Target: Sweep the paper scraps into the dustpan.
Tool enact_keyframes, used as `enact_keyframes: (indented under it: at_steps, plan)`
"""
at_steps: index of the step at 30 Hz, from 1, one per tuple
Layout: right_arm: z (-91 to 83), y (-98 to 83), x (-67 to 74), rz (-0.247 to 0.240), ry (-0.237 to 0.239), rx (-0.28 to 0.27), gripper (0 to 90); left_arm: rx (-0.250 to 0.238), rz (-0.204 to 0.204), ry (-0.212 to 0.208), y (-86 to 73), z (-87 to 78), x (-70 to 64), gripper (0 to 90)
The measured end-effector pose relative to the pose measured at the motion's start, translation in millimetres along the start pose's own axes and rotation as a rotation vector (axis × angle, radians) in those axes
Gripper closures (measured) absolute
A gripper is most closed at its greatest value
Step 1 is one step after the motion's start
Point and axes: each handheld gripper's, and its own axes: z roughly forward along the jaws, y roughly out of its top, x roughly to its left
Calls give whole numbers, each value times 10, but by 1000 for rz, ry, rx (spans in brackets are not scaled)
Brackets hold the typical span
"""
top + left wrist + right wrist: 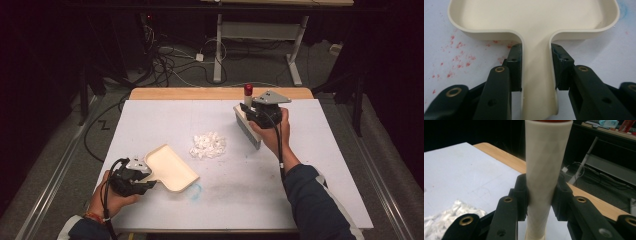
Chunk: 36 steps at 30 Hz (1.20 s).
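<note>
Pinching dustpan (534,15) handle in left gripper (536,67) jaws, right gripper (540,195) jaws clamping brush (545,170) handle

A white-topped table (150,120) with a wooden far edge bears a cream dustpan (171,167) at lower left and white paper scraps (208,145) at centre.
</note>
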Motion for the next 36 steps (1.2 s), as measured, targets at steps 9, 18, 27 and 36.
enact_keyframes:
  at_steps: [9,18,27,36]
  plan:
    - [241,109,199,-25,15,-3,702,8,9,-6,26,9,25,636]
    - [329,121,543,-62,135,-30,698,21,22,-6,88,28,17,635]
    - [306,118,711,-80,228,-54,695,70,57,-15,288,50,75,635]
    - [304,132,702,-68,204,-71,699,166,88,-58,562,141,187,636]
